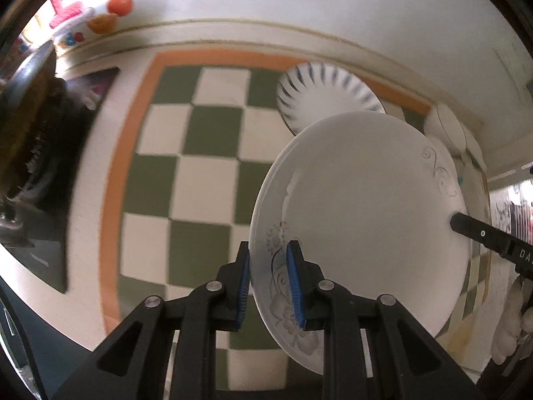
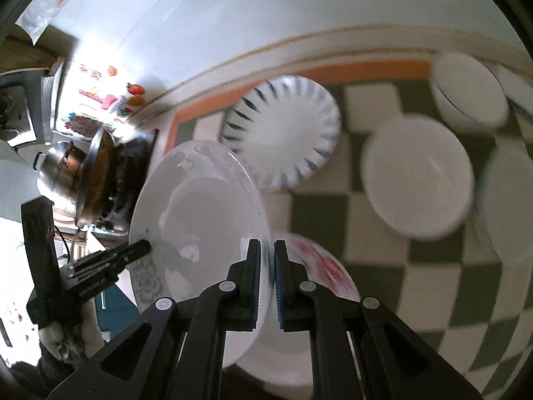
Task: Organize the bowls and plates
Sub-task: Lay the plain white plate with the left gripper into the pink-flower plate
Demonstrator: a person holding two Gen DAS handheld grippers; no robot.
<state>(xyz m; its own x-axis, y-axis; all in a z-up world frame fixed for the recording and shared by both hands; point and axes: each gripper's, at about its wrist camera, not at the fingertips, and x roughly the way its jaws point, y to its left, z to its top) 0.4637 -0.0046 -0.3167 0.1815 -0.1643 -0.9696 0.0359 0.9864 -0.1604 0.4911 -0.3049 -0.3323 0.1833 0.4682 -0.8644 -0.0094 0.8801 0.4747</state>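
Note:
A white plate with grey floral print (image 1: 363, 206) is held tilted above the checkered tablecloth (image 1: 200, 180). My left gripper (image 1: 268, 286) is shut on its near rim. My right gripper (image 2: 266, 283) is shut on the opposite rim of the same plate (image 2: 200, 220), and its finger shows in the left wrist view (image 1: 479, 231). The left gripper's finger shows in the right wrist view (image 2: 133, 250). A white plate with blue-streaked rim (image 1: 319, 96) (image 2: 283, 133) lies flat behind. A plate with pink print (image 2: 319, 266) lies under the held plate.
White bowls (image 2: 416, 173) (image 2: 469, 90) stand at the right of the cloth. A steel pot (image 2: 66, 170) on a dark stove sits at the left edge. A white wall with fruit stickers (image 1: 120, 3) runs along the back.

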